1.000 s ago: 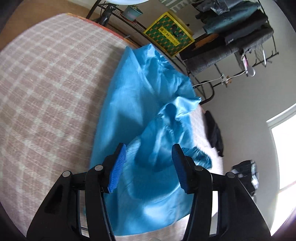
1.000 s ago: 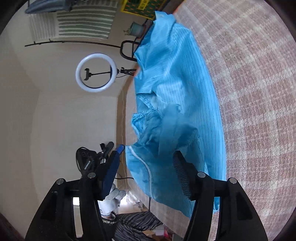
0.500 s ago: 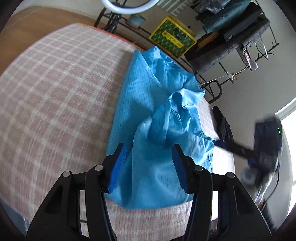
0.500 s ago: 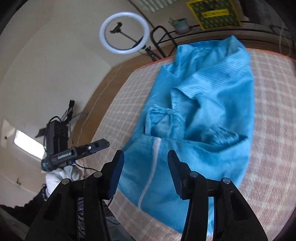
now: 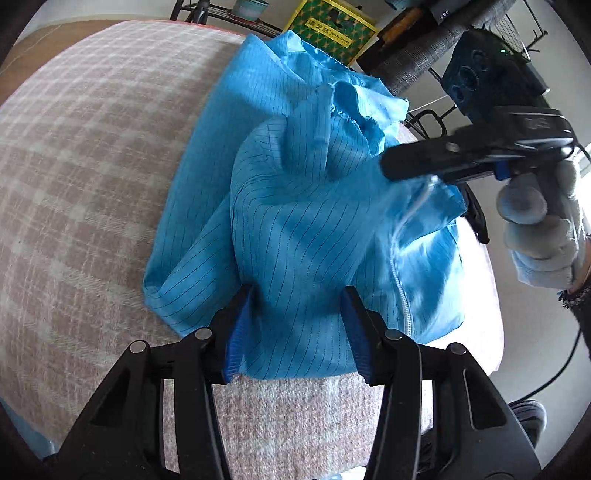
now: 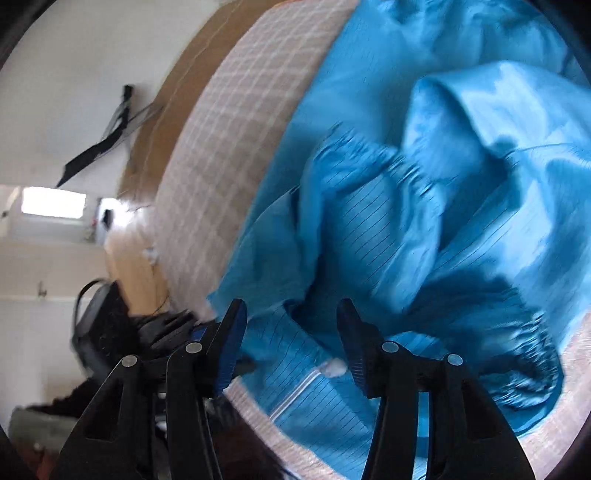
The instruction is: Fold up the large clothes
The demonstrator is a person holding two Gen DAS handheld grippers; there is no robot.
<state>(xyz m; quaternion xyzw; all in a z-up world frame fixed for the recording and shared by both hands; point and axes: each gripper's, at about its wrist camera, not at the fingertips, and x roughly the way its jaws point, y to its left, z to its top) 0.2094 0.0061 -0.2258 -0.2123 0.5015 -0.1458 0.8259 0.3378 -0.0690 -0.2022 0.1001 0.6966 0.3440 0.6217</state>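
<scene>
A large bright-blue pinstriped garment (image 5: 303, 221) with a white zipper (image 5: 399, 280) lies crumpled on the checked blanket (image 5: 92, 184). My left gripper (image 5: 299, 314) sits low over the garment's near hem. Its jaws are closing with a bulge of cloth between the blue pads, which do not visibly pinch it. My right gripper (image 6: 290, 314) is open just above the garment (image 6: 388, 240), near the zipper edge at the surface's rim. In the left wrist view the right gripper (image 5: 395, 168) reaches in from the right over the cloth, carried by a gloved hand (image 5: 535, 229).
A yellow-green crate (image 5: 332, 29), a plant pot (image 5: 251, 5) and a rack of dark clothes (image 5: 424, 55) stand beyond the far edge. The right wrist view shows floor, wall and a blurred dark device (image 6: 107, 325) to the left of the blanket's rim (image 6: 207, 184).
The left gripper dropped toward the near hem, so cloth now lies between its jaws. The right gripper rolled and swung in over the garment, and now shows large in the left view.
</scene>
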